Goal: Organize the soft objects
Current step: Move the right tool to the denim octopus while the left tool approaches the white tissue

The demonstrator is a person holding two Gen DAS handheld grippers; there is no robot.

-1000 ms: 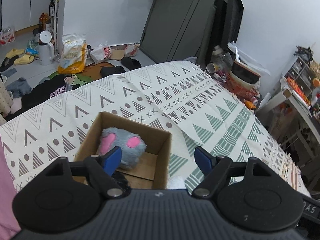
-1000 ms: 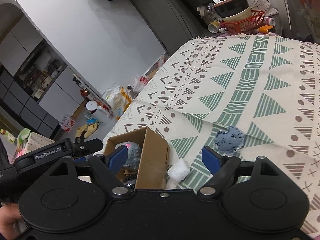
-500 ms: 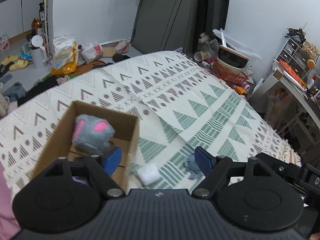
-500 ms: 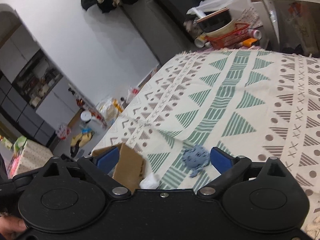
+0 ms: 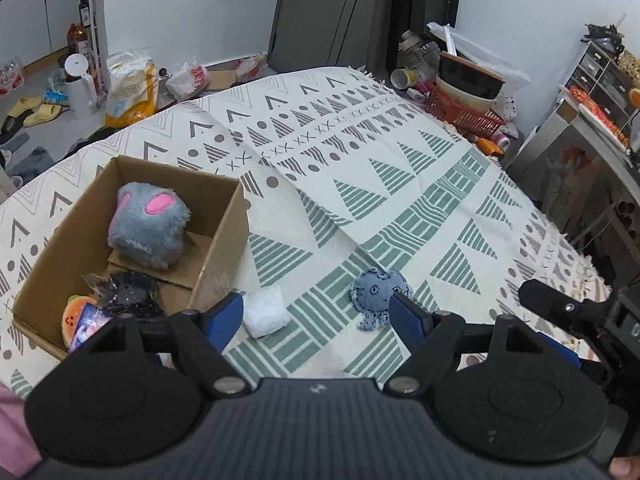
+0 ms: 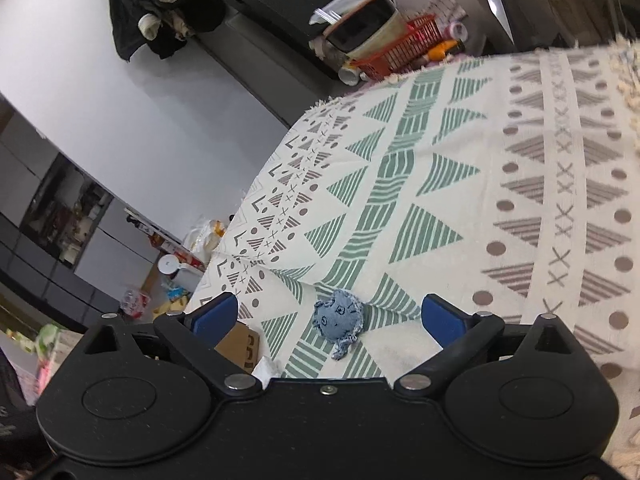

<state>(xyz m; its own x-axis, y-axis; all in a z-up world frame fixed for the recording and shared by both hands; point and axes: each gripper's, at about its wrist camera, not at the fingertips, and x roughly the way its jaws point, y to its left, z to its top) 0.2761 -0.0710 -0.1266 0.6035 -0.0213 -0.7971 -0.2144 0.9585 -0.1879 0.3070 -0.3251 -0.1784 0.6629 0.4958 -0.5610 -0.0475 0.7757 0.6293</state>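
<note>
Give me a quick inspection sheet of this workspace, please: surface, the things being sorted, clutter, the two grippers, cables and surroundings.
Surface: cream cloth with green and brown geometric print, creased near the middle.
Job's things: open brown cardboard box holding a grey plush with pink patches, a black crinkly bundle and an orange toy; blue denim octopus toy and white fluffy wad lie on the cloth outside the box.
Clutter: red plastic basket with bowls beyond the far edge.
Grippers: left gripper open, empty; right gripper open, empty, facing the octopus.
Cables: nothing seen.
Surroundings: floor with bags, white jug, yellow slippers; drawer unit.
</note>
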